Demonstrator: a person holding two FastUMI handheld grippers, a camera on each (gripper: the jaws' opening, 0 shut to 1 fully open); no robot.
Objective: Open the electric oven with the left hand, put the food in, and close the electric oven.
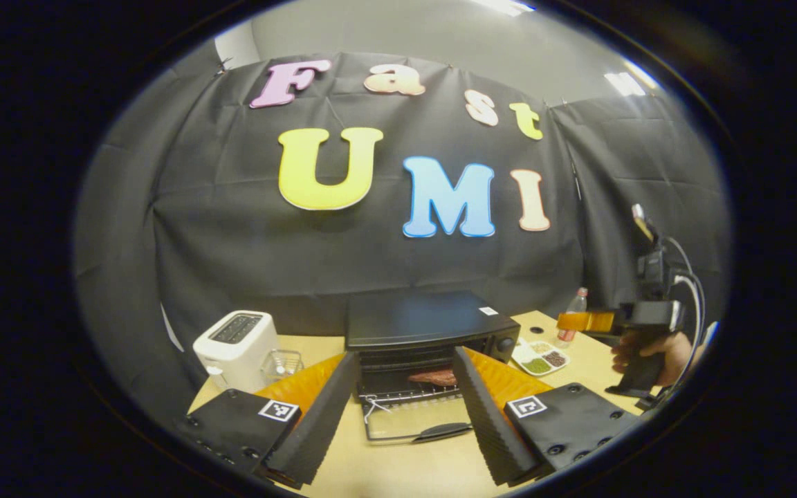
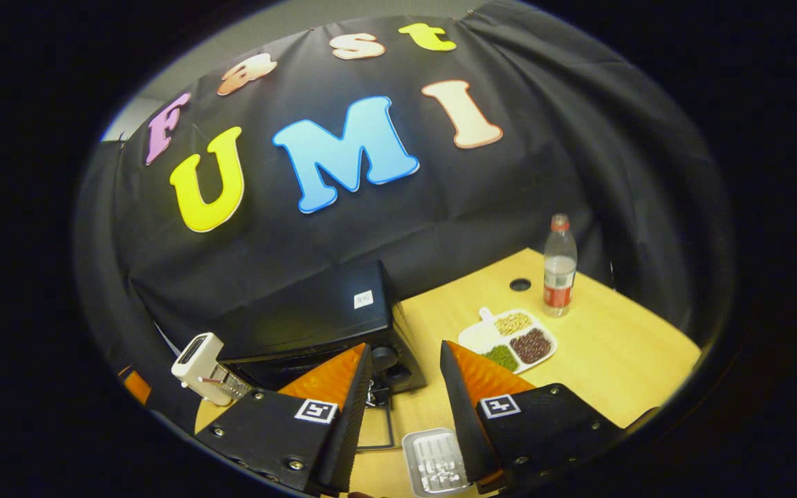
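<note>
At the back of the wooden bench point(image 1: 433, 463), against the black cloth wall, the electric oven point(image 1: 426, 319) stands with its door point(image 1: 412, 422) dropped flat toward the front edge. On the wire rack point(image 1: 409, 396) inside the cavity lies the food point(image 1: 433, 377), a reddish-brown piece resembling meat. Left tool point(image 1: 404, 415) hovers in front of the lowered door, fingers spread apart, nothing between them. Right tool point(image 2: 405, 415) is likewise parted and empty; in the left gripper view it is seen near the bench's right edge, held by a hand point(image 1: 654, 353). A small clear tray point(image 2: 433, 462) rests on the bench near the front edge, below the right tool. Beside the oven on its left stands a white toaster point(image 1: 237, 349) with a small clear glass container point(image 1: 283, 363) touching or just beside it. To the oven's right sits a white divided plate point(image 2: 509, 339) of beans and grains, and near it, toward the back right corner, an upright plastic bottle point(image 2: 560, 266).
</note>
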